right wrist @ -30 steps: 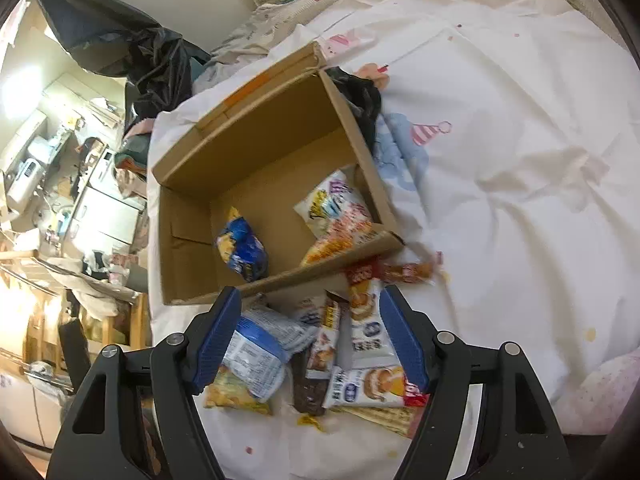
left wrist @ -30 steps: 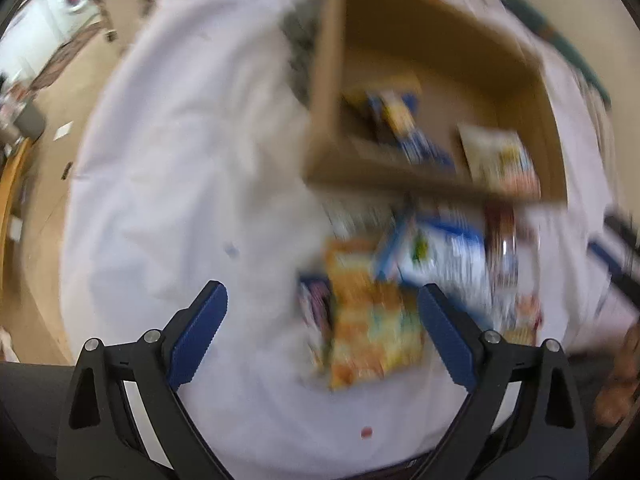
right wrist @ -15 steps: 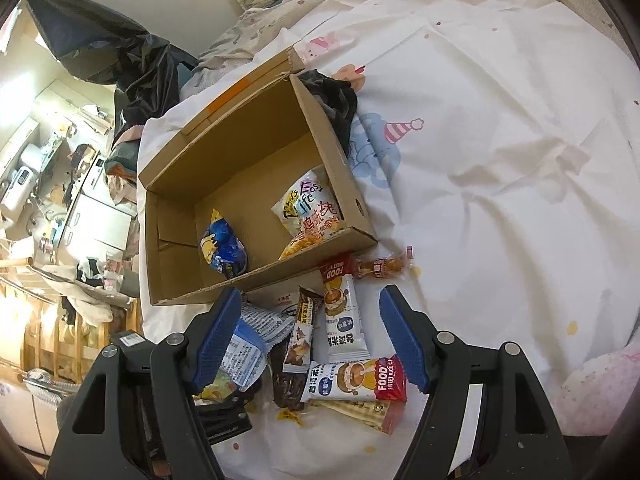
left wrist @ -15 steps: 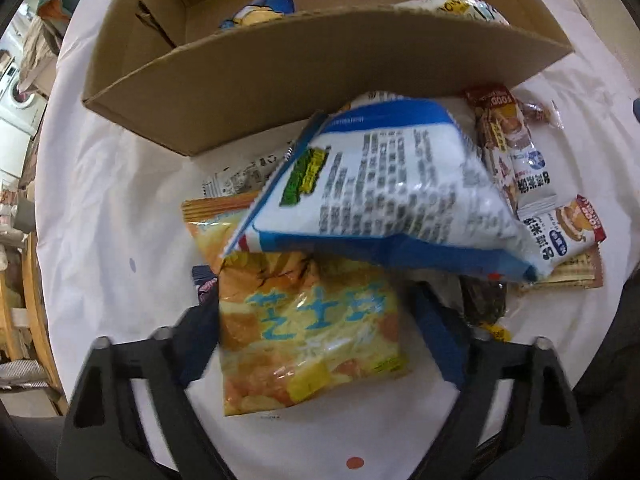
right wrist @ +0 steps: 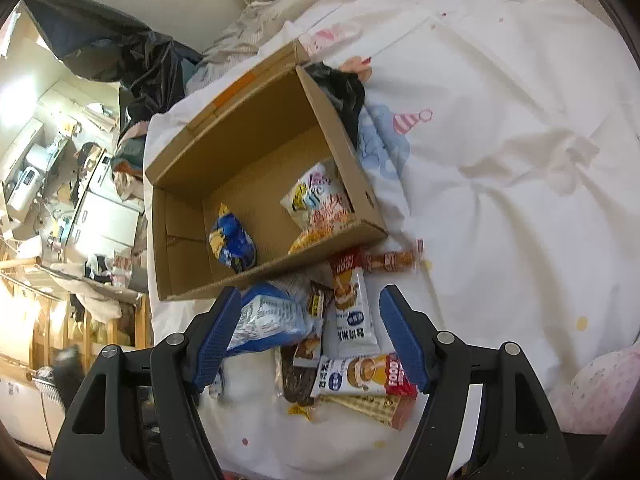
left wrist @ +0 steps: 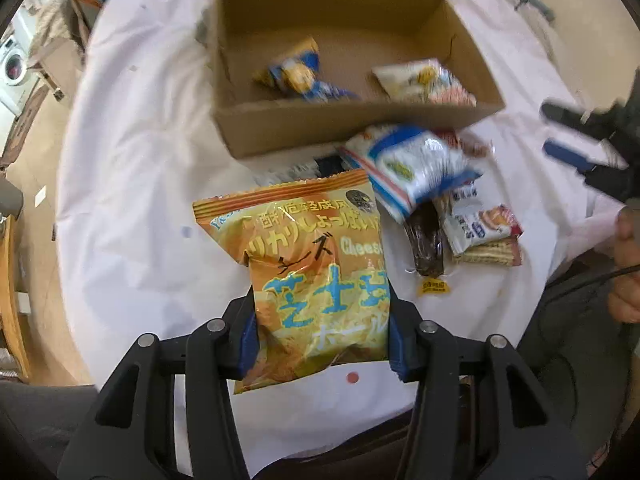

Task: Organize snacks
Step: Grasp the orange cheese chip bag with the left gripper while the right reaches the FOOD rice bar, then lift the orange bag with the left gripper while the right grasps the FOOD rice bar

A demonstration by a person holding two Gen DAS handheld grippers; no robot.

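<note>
The right gripper (right wrist: 310, 334) is in the lower middle of the frame, and its blue jaws stand apart with nothing pressed between them. Beyond them, a pile of snack packets (right wrist: 340, 344) lies on the white bedsheet (right wrist: 500, 200). Just above the pile is the open cardboard box (right wrist: 188, 248). Inside it lie a blue packet (right wrist: 232, 244) at the left and a white and orange packet (right wrist: 318, 204) at the right. A black bag (right wrist: 120, 52) is in the upper left.
</note>
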